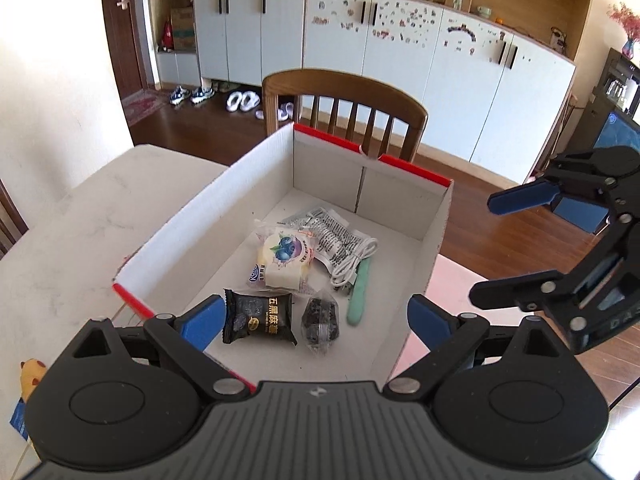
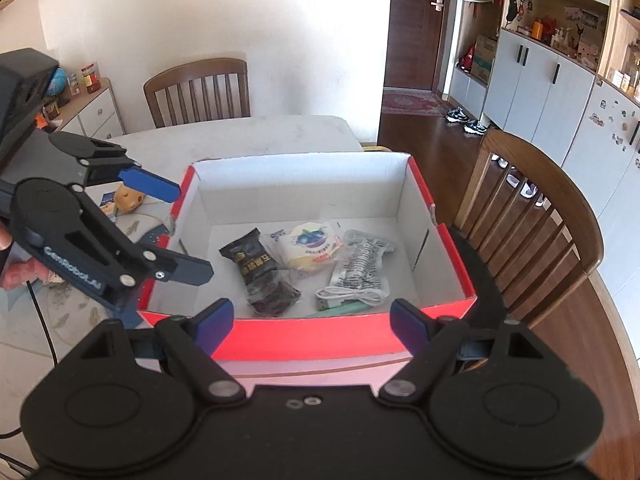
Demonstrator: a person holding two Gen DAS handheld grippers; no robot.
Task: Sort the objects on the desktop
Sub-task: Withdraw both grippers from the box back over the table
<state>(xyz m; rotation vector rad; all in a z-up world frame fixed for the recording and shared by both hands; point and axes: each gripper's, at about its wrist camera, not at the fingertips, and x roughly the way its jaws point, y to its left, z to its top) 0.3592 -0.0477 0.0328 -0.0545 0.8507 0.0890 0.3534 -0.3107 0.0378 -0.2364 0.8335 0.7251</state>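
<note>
Both grippers open, empty: left gripper (image 1: 314,320), right gripper (image 2: 312,322). Sorted packets in red-rimmed white cardboard box (image 2: 304,184). Yellow toy figure (image 2: 129,199) on table beyond box's left wall, nearer left gripper.

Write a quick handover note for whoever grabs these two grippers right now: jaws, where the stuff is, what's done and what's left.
Left gripper: jaws open, empty, over the near end of the box.
Right gripper: jaws open, empty, just outside the red-edged box.
In the box: black snack pack, dark wrapped snack, blueberry cake pack, silver sachet, white cable, green strip.
Left: yellow toy and the small items beside it, on the table.
</note>
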